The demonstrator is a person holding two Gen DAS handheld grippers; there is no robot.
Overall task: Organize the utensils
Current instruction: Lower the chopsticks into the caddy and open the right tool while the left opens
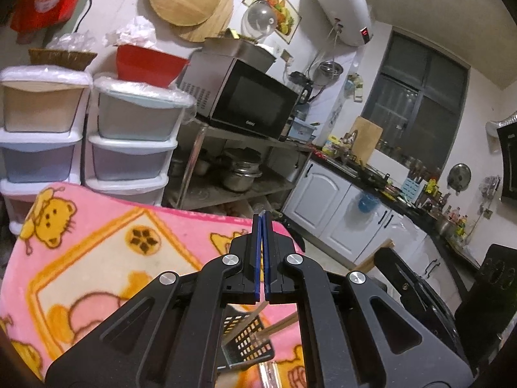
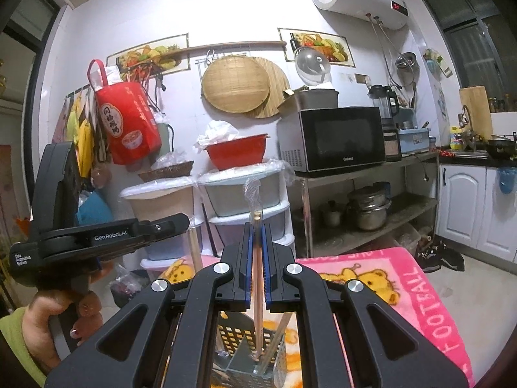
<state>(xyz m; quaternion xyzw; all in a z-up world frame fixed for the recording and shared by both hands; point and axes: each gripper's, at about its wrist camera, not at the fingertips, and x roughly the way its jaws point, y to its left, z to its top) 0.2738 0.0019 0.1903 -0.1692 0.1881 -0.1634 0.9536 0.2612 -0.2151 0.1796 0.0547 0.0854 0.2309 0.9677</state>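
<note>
Right gripper (image 2: 257,226): jaws clamped on a pair of wooden chopsticks (image 2: 257,287). The sticks run up between the blue pads; their top ends, partly in a clear plastic sleeve, stick out past the fingertips, and their lower ends drop into a perforated metal utensil holder (image 2: 245,339) directly below.

Left gripper (image 1: 262,218): jaws closed flat, blue pads touching, nothing between them.

The holder stands on a surface covered by a pink cartoon-bear blanket (image 2: 387,284). The left wrist view shows the same holder (image 1: 248,339) under the gripper body, with chopstick shafts (image 1: 281,323) leaning out of it to the right. A shiny strip shows at the bottom edge beneath the holder; too cropped to identify.

Only in the right wrist view: the left gripper seen from outside at the left edge, held level, with a hand (image 2: 61,326) and a green sleeve on its grip; also a red bag (image 2: 129,123) hanging on the wall.

Only in the left wrist view: a long kitchen counter (image 1: 387,190) with white cabinets under a dark window, crowded with bottles and pans.

Both views: microwave (image 2: 336,139) on a metal rack with pots on the shelf below, stacked plastic drawers (image 1: 129,148), a red basin (image 1: 148,64), round woven trays (image 2: 236,84) on the wall, a white water heater (image 1: 339,6) high up.
</note>
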